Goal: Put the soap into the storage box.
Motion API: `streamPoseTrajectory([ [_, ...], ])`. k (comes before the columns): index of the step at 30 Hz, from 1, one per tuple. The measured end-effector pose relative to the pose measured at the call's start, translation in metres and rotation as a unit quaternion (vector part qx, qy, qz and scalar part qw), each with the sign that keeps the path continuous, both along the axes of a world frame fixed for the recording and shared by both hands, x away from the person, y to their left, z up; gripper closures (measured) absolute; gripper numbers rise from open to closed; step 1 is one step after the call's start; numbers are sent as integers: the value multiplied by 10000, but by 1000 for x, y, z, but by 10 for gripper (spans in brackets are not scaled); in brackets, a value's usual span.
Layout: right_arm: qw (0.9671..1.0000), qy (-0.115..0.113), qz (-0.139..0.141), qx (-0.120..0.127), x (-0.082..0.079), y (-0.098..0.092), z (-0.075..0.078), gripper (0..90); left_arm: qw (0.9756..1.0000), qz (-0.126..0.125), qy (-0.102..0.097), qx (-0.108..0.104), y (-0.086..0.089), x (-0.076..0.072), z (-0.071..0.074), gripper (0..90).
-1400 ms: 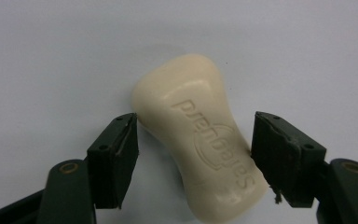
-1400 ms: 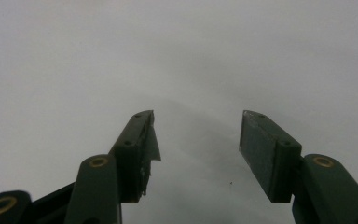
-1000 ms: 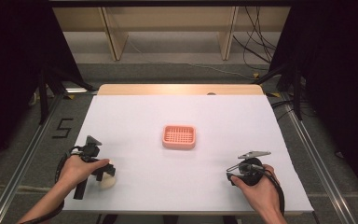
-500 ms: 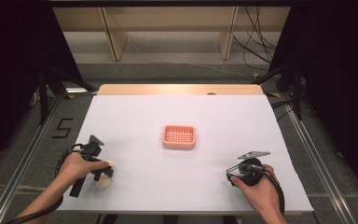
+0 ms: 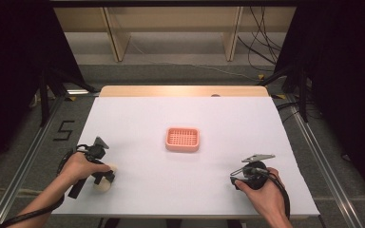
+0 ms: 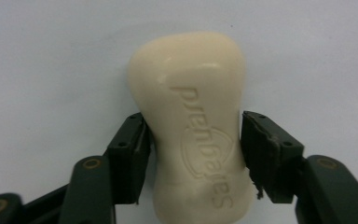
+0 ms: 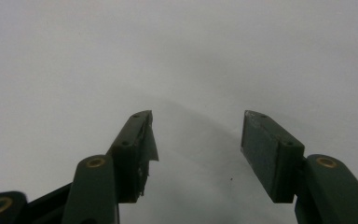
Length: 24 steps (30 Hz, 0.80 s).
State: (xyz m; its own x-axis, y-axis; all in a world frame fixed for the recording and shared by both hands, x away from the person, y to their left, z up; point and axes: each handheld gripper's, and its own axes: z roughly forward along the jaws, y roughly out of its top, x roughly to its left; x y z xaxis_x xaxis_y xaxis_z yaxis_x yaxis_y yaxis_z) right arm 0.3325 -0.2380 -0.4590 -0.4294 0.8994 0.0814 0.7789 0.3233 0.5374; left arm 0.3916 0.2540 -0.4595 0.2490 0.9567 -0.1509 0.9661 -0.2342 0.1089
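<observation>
Left claw (image 6: 193,154) just closing, apparently gripping cream soap bar (image 6: 191,121)

Black claw (image 6: 193,154) — dark green links, brass rivets, small screws; bare forearms — black cables trailing.

The soap bar (image 6: 193,126) is cream-coloured and smooth, with a pinched waist, rounded ends and raised lettering moulded into its upper face. It lies flat on the white tabletop (image 5: 180,118), lettered side up. Taking the pink soap dish (image 5: 182,139) at the tabletop's middle as landmark, the bar (image 5: 103,182) sits well apart from it, off toward the near left corner, not in the dish.
</observation>
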Motion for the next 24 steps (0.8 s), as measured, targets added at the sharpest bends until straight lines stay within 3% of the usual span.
streamPoseTrajectory([
  [5, 10000, -43, -25, -29, 1, 0, -2, 437, 10000, -75, 4, 29, 2, 0, 1, 470],
  [6, 10000, 88, -29, 0, -1, 2, 0, 437, 10000, 14, -76, 0, 1, 0, 0, 483],
  [9, 10000, 6, 8, -77, 0, 2, -2, 437, 9999, -92, -54, 18, 2, 0, 0, 489],
  [10, 10000, 0, 19, -74, 0, 2, -2, 438, 9994, -319, 34, 101, 4, 0, 1, 490],
  [13, 10000, -61, -3, -57, 0, 2, -2, 437, 9997, -246, -37, 81, 2, 0, 0, 492],
  [16, 10000, -1, 23, -71, 0, 2, -2, 437, 9989, -423, 100, 179, 3, 1, 1, 490],
  [19, 10000, -13, 25, -69, 0, 2, -2, 437, 9990, -386, 46, 202, 2, 1, 1, 487],
  [20, 10000, -13, 29, -68, 0, 1, -2, 437, 9989, -383, 138, 248, 1, 2, 2, 484],
  [24, 9999, -23, 8, -101, 0, 2, -2, 437, 9986, -384, 165, 313, 0, 2, 1, 477],
])
